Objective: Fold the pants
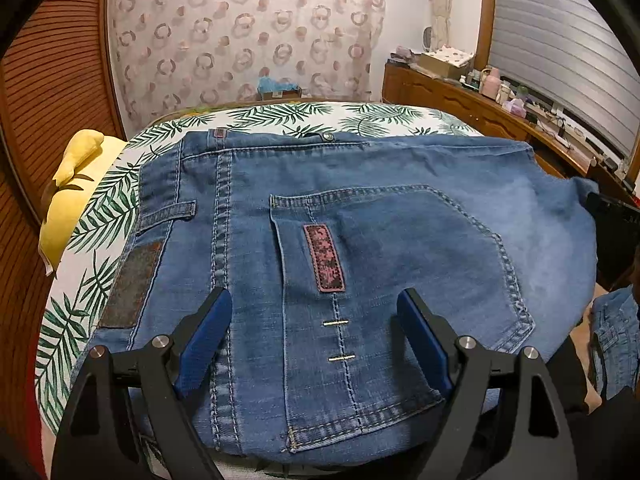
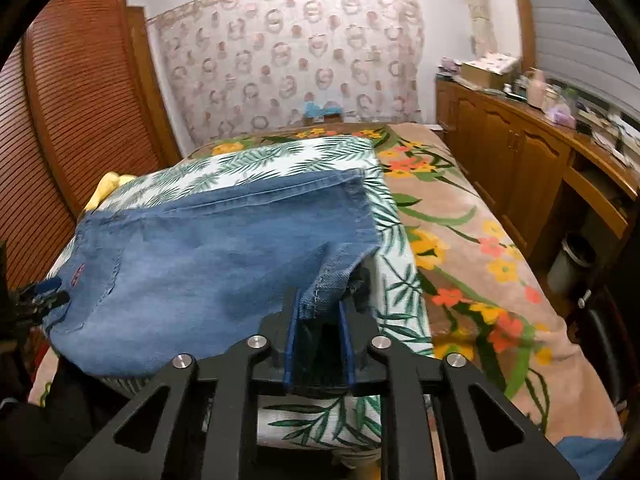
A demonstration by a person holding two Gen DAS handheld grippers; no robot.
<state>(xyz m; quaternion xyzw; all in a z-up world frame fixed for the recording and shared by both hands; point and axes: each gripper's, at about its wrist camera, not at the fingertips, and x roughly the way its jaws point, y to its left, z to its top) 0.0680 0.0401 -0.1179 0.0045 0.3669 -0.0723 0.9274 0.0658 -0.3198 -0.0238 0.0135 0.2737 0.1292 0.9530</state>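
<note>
Blue denim pants (image 1: 360, 208) lie on a leaf-print cushion (image 1: 100, 216) on the bed, seat side up, with a back pocket and a dark red label (image 1: 324, 258) showing. My left gripper (image 1: 316, 320) is open, low over the back pocket, holding nothing. In the right wrist view the pants (image 2: 208, 248) spread to the left. My right gripper (image 2: 320, 312) is shut on the pants' near right edge, with denim between the blue pads (image 2: 294, 332). The left gripper (image 2: 44, 292) shows at the pants' far left end.
A yellow cloth (image 1: 68, 200) lies at the cushion's left edge. The floral bedspread (image 2: 480, 248) stretches right. A wooden cabinet (image 2: 520, 168) with clutter runs along the right wall. Slatted wooden doors (image 2: 80, 120) stand on the left. More denim (image 1: 616, 344) hangs at right.
</note>
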